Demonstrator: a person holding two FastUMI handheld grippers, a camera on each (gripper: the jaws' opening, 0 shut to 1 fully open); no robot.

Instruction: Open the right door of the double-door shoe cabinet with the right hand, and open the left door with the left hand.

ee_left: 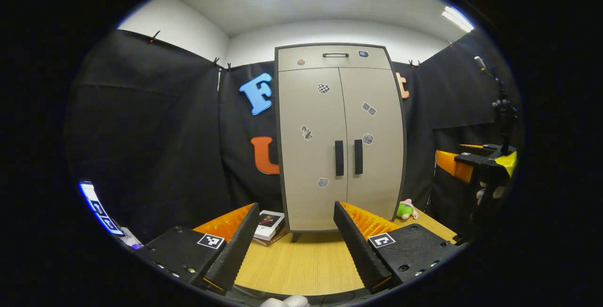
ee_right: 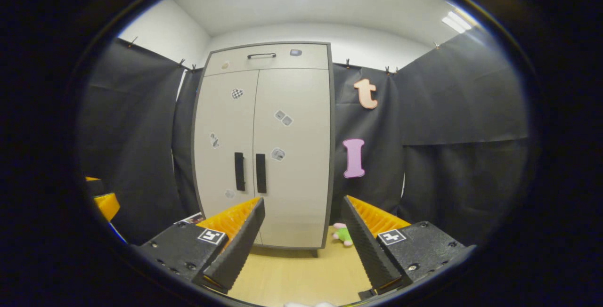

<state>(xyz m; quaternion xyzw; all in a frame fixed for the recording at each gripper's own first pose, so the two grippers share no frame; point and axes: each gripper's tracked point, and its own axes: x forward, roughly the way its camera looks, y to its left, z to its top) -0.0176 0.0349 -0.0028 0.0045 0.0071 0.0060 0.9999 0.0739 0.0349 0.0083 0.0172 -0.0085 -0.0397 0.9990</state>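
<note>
Both tongs, right (ee_right: 301, 231) and left (ee_left: 294, 234), are gaping wide, facing the upright right door handle (ee_right: 260, 173) ahead, nearer the right.

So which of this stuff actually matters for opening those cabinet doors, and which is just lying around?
For the job:
- shoe cabinet, both doors shut
- right door and its handle
- left door and its handle
- left gripper, open
- right gripper, open

Just lying about:
- books left of the cabinet
- green and pink plush toy on its right
- top drawer
</note>
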